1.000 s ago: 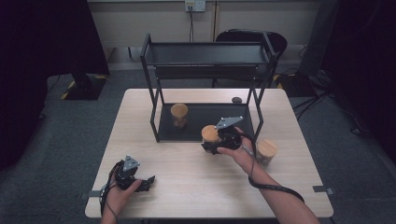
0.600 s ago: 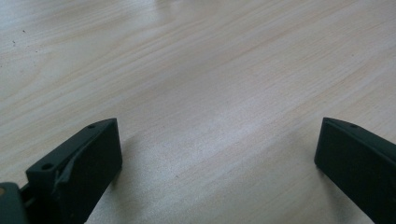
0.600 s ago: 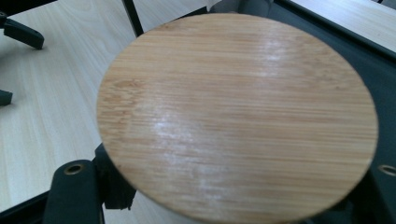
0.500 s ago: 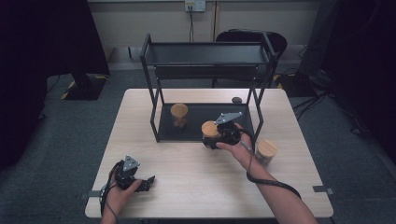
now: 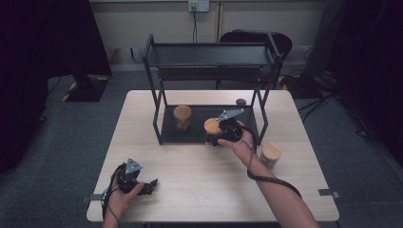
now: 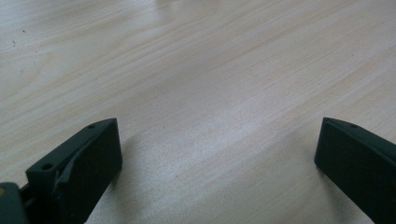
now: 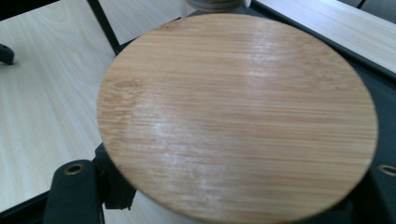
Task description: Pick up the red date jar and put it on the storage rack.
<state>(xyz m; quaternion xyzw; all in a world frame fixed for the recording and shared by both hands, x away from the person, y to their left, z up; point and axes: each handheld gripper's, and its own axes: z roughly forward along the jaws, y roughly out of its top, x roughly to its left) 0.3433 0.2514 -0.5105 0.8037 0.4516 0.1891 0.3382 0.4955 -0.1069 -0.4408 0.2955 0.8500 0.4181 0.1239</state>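
The jar with the bamboo lid (image 5: 212, 127) sits just right of centre in the high view, at the front edge of the black rack's bottom tray (image 5: 190, 135), and the right hand-held gripper (image 5: 219, 135) is pinching it from the right, its jaws pressed in on the jar's sides below the lid. In the right gripper view that round lid (image 7: 238, 116) takes up nearly the whole frame, with the black jaws just visible under its lower left and lower right edges (the jar's glass body is hidden beneath the lid there). A second lidded jar (image 5: 182, 115) stands upright farther left on the same tray, well apart from the held one, and a third jar (image 5: 271, 153) stands on the bare counter (image 5: 190, 190) to the lower right, just beside the person's right forearm. The black rack (image 5: 209, 54) rises over the tray, its upper shelf in the upper middle of the frame. At the lower left of the high view the left hand-held gripper (image 5: 142, 185) rests low on the counter in the person's left hand; in the left gripper view its jaws are spread wide over bare wood, nothing between them. A small dark round object (image 5: 241, 101) lies on the counter behind the rack's right leg.
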